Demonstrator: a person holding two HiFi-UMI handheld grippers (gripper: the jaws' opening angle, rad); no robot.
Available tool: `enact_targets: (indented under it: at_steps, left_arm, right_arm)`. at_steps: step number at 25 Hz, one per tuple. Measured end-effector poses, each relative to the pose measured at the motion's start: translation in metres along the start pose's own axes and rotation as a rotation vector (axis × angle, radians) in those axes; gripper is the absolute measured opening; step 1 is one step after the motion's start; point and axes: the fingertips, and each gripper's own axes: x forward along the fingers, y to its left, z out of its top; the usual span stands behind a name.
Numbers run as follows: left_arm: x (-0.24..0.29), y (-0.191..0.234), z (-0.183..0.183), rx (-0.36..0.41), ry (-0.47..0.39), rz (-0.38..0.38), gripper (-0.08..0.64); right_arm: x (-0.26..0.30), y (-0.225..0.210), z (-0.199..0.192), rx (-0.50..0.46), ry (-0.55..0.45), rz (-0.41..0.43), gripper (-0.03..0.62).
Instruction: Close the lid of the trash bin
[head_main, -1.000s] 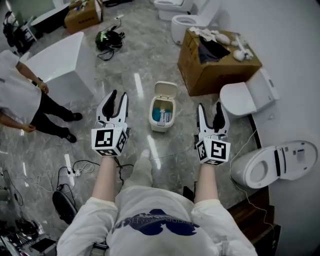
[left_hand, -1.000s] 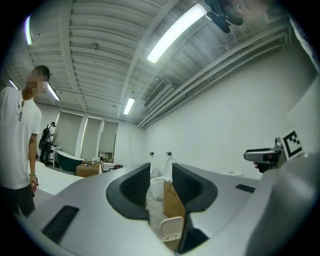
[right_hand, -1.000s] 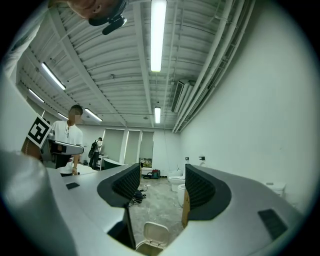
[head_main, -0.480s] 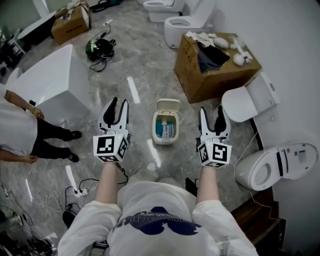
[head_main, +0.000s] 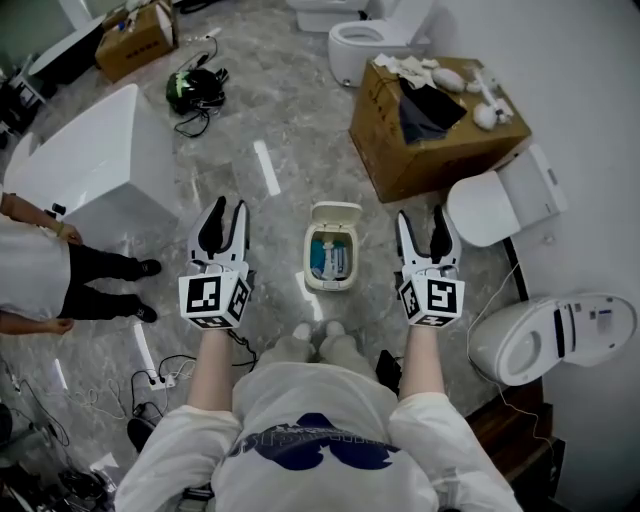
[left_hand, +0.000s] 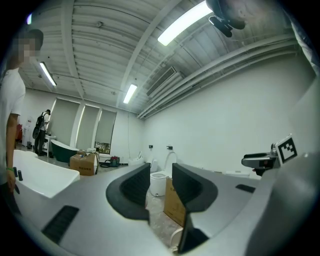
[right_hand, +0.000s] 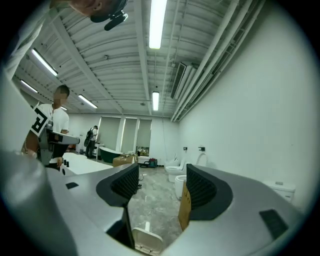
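Observation:
A small white trash bin (head_main: 331, 268) stands on the grey marble floor just ahead of my feet. Its lid (head_main: 335, 214) is tipped up at the far side, and blue and white rubbish shows inside. In the head view my left gripper (head_main: 226, 210) hovers left of the bin and my right gripper (head_main: 421, 215) right of it. Both are held level, open and empty, touching nothing. The right gripper view shows the raised lid (right_hand: 144, 241) low between the right gripper's (right_hand: 161, 175) open jaws. The left gripper (left_hand: 161, 172) looks past the bin toward a toilet.
A cardboard box (head_main: 430, 130) with clothes on top stands beyond the bin on the right. Toilets (head_main: 535, 338) line the right wall. A white bathtub (head_main: 90, 170) and a standing person (head_main: 40, 275) are on the left. Cables (head_main: 150, 360) lie by my left foot.
I have stepped forward, carrying both grippers with me. The bin, first ahead of the grippers, now sits between them, close to my feet. Both grippers stayed open.

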Motion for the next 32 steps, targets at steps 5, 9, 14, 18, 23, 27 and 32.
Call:
enact_targets:
  at_steps: [5,9,14,18,23,27,32]
  left_arm:
    - [0.006,-0.002,-0.017,-0.019,0.04,0.045,0.12]
    - [0.013,0.0,-0.035,-0.033,0.069,0.075,0.12]
    - [0.021,0.007,-0.056,-0.043,0.094,0.1,0.121]
    - [0.029,0.015,-0.077,-0.05,0.116,0.113,0.121]
    - [0.052,0.014,-0.121,-0.07,0.156,0.108,0.121]
    - [0.075,0.005,-0.153,-0.083,0.182,0.086,0.121]
    - [0.102,-0.003,-0.178,-0.091,0.205,0.067,0.121]
  right_arm:
    - [0.043,0.009,-0.056,-0.091,0.199,0.249,0.346]
    - [0.075,0.035,-0.126,-0.232,0.408,0.501,0.414]
    - [0.097,0.071,-0.227,-0.383,0.658,0.804,0.455]
    - [0.108,0.086,-0.301,-0.469,0.814,0.938,0.471]
    - [0.127,0.096,-0.365,-0.547,0.89,0.99,0.482]
    - [0.144,0.101,-0.394,-0.562,0.9,1.0,0.482]
    - [0.157,0.103,-0.42,-0.578,0.927,1.028,0.482]
